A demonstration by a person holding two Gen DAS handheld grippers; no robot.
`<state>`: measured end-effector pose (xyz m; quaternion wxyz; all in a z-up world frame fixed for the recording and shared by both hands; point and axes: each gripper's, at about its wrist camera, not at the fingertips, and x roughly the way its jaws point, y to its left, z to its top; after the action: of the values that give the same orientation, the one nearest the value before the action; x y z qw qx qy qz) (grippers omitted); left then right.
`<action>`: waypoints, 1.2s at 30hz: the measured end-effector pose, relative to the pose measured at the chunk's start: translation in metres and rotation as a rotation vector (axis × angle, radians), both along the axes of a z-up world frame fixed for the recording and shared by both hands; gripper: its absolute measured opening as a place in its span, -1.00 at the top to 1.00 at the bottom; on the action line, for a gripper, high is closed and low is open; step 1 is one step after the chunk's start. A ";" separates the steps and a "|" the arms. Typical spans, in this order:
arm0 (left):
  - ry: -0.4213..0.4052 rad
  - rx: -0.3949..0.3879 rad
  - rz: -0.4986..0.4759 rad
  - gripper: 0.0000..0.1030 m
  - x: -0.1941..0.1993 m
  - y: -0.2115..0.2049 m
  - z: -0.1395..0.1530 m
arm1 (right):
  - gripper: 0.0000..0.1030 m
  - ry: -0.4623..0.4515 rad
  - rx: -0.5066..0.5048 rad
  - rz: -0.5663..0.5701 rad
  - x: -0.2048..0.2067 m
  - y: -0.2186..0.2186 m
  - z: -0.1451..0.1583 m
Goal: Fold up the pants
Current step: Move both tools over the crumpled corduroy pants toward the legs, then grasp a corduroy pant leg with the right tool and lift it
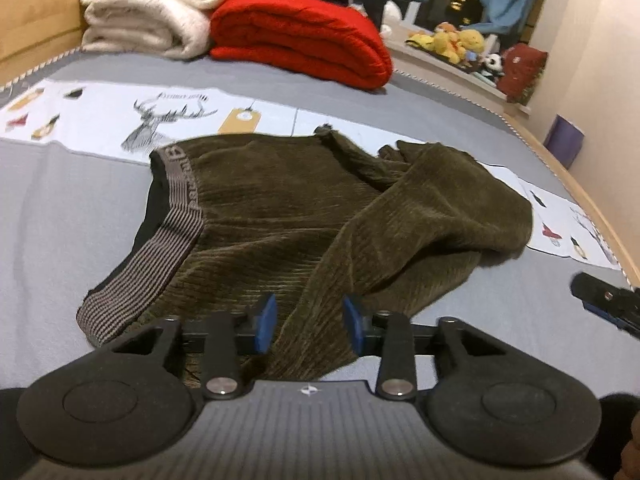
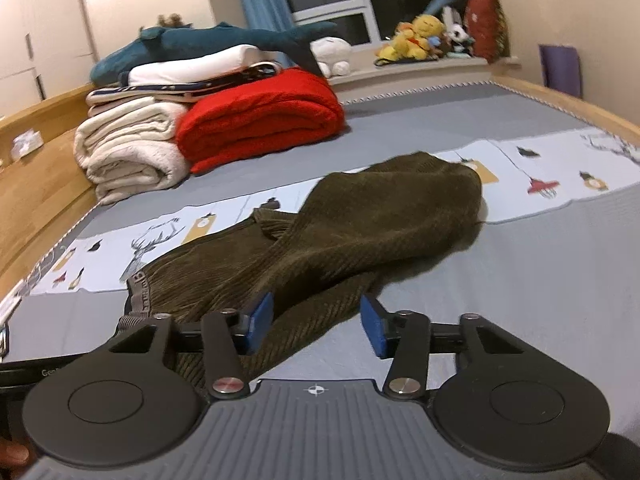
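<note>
Dark olive corduroy pants (image 1: 280, 208) lie crumpled on the grey bed cover (image 1: 60, 208), with the striped grey waistband (image 1: 176, 216) at the left and one leg folded over towards the right. My left gripper (image 1: 310, 322) sits low over the near hem; its blue pads are apart, with a ridge of cloth between them. In the right wrist view the pants (image 2: 360, 216) run from lower left to upper right. My right gripper (image 2: 316, 326) stands open at the near edge of the leg, its left pad over the cloth and its right pad over the bare cover. The right gripper's tip (image 1: 608, 300) shows at the right edge of the left wrist view.
A folded red blanket (image 1: 300, 36) and a cream blanket (image 1: 148, 8) are stacked at the far side of the bed. A wooden bed frame (image 2: 48, 184) runs along the left. Plush toys (image 1: 452, 40) sit on the windowsill, and a purple object (image 1: 564, 140) leans on the right wall.
</note>
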<state>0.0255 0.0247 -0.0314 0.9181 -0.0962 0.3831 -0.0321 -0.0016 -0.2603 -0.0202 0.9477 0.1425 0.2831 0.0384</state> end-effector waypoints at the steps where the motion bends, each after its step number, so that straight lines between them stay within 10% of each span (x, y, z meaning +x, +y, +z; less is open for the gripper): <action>1: 0.009 -0.008 0.004 0.30 0.003 0.001 -0.002 | 0.07 0.008 0.009 -0.008 0.002 -0.002 -0.001; 14: 0.033 -0.098 0.002 0.29 0.052 0.017 -0.025 | 0.05 0.066 -0.039 -0.009 0.079 -0.009 -0.006; 21: 0.027 -0.132 -0.030 0.18 0.066 0.015 -0.032 | -0.31 0.100 -0.095 -0.025 0.193 -0.001 0.008; 32: 0.080 -0.150 -0.059 0.12 0.075 0.014 -0.046 | -0.34 0.308 -0.079 -0.114 0.339 0.017 -0.032; 36: 0.083 -0.132 -0.082 0.14 0.076 0.008 -0.048 | 0.04 0.340 -0.128 -0.104 0.347 0.021 -0.039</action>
<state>0.1010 0.0328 -0.0798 0.8910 -0.1420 0.4216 -0.0909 0.3458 -0.2391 -0.0593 0.8940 0.1006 0.4334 -0.0532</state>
